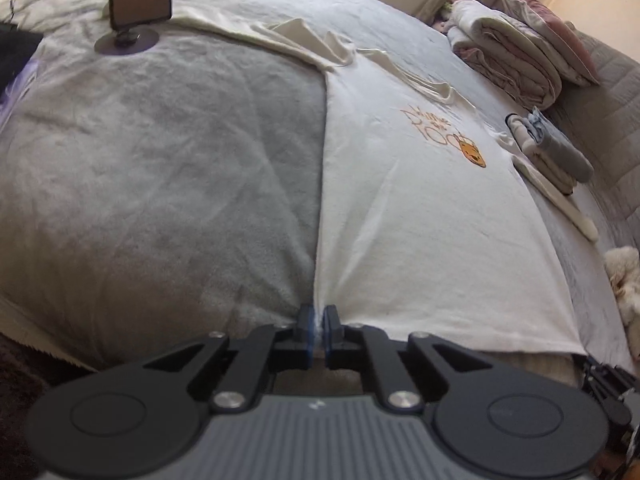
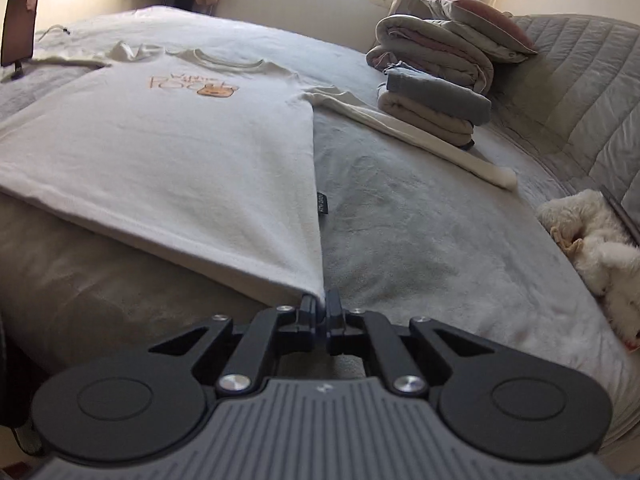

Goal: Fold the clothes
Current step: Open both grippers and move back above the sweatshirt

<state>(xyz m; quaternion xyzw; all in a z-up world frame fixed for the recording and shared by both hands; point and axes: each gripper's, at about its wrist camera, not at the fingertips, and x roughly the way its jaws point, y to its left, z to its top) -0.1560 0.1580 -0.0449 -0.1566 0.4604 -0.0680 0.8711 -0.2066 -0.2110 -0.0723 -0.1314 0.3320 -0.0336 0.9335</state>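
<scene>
A cream long-sleeved shirt (image 1: 420, 208) with an orange bear print lies face up and spread flat on the grey bed cover. In the left wrist view my left gripper (image 1: 319, 320) is shut on the shirt's near left hem corner, with cloth pinched between the blue pads. In the right wrist view the same shirt (image 2: 180, 160) stretches away from me. There my right gripper (image 2: 321, 305) is shut on the near right hem corner. One sleeve (image 2: 440, 148) lies stretched out to the right; the other is bunched near the collar.
A stack of folded clothes (image 2: 432, 108) sits right of the shirt, with folded quilts and a pillow (image 2: 448, 36) behind it. A phone on a stand (image 1: 138, 0) stands at the far left. A fluffy white toy (image 2: 600, 248) lies at the right edge.
</scene>
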